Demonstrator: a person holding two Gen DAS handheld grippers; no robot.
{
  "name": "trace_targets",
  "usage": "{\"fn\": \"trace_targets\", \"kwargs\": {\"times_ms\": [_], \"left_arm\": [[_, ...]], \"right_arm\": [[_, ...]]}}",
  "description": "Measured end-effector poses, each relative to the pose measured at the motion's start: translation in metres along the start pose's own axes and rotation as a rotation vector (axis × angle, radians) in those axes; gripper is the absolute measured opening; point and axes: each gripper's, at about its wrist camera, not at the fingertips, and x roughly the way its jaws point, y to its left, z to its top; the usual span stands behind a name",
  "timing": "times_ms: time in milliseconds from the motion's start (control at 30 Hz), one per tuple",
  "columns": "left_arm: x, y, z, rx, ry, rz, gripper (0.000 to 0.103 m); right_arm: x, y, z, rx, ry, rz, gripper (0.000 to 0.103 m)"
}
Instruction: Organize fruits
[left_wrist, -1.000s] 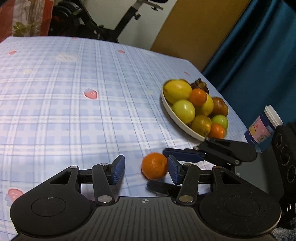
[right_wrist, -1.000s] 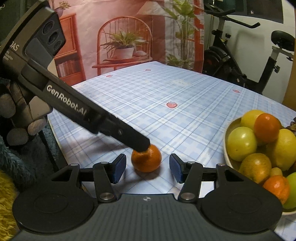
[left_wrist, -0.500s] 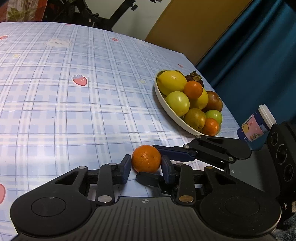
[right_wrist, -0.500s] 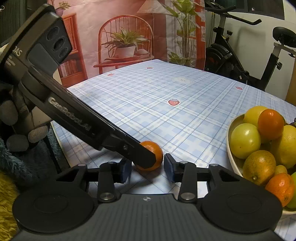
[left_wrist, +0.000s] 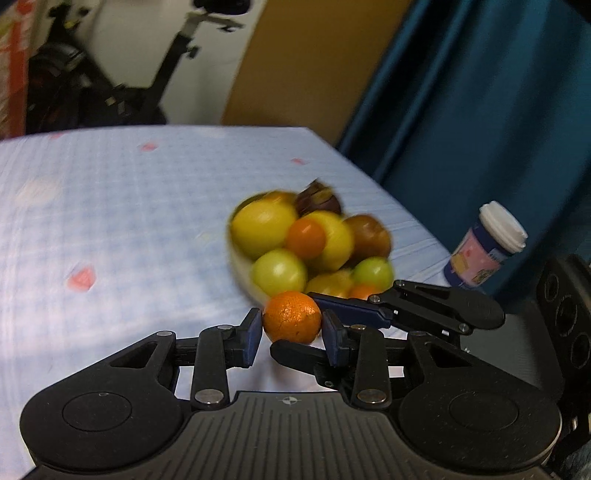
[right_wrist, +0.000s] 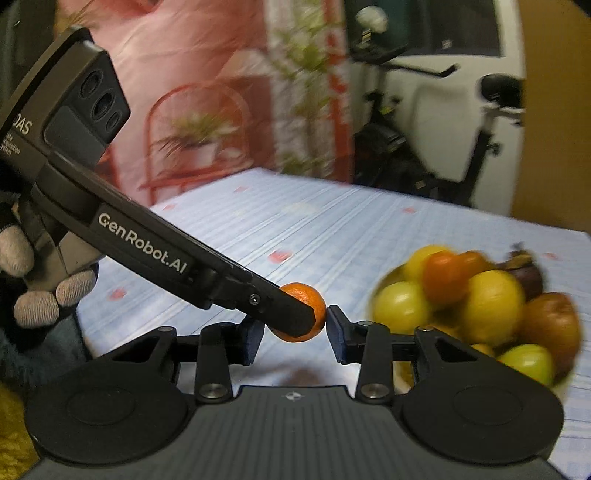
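At the near edge of the desk (left_wrist: 110, 229) | left tool (left_wrist: 291, 334) clamps the orange (left_wrist: 291, 321), lifted clear | right tool (right_wrist: 295, 332) narrowed around the same orange, grip unclear | step: carrying fruit to the bowl (left_wrist: 240, 266) at right | next: right tool lets go, orange set atop the heap without dislodging fruit

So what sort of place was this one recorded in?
Most likely a room in a home, not a lab: a table with a checked blue cloth holding a bowl of fruit, an exercise bike by the wall, and a blue curtain.
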Motion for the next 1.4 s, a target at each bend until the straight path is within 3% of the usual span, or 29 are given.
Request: {"fn": "trace_targets", "kwargs": {"times_ms": [233,400,667,1000,1400], "left_arm": [[0.035,-0.036,0.022,0.094,0.023,-0.043,0.037],[0.052,-0.034,0.023,0.074,0.046,-0.046,0.037],[0.003,0.015,0.016,-0.022,0.002,-0.001,0.037],[-0.054,0.070,-0.021,-0.162,-0.044,0.096,0.037],[-0.066,0.085,-0.038,-0.193,-0.075,0.113,0.037]], "right_arm": [[-0.017,-0.034,0.002,0.108,-0.052,-0.138,0.038],[-0.016,-0.050,-0.002,0.172,-0.030,-0.182,0.037],[-0.016,-0.046,0.002,0.167,-0.021,-0.050,0.038],[-0.012,-0.024,0.000,0.117,0.006,0.067,0.039],[-0.001,-0.011,-0.002,0.064,0.050,0.060,0.039]]}}
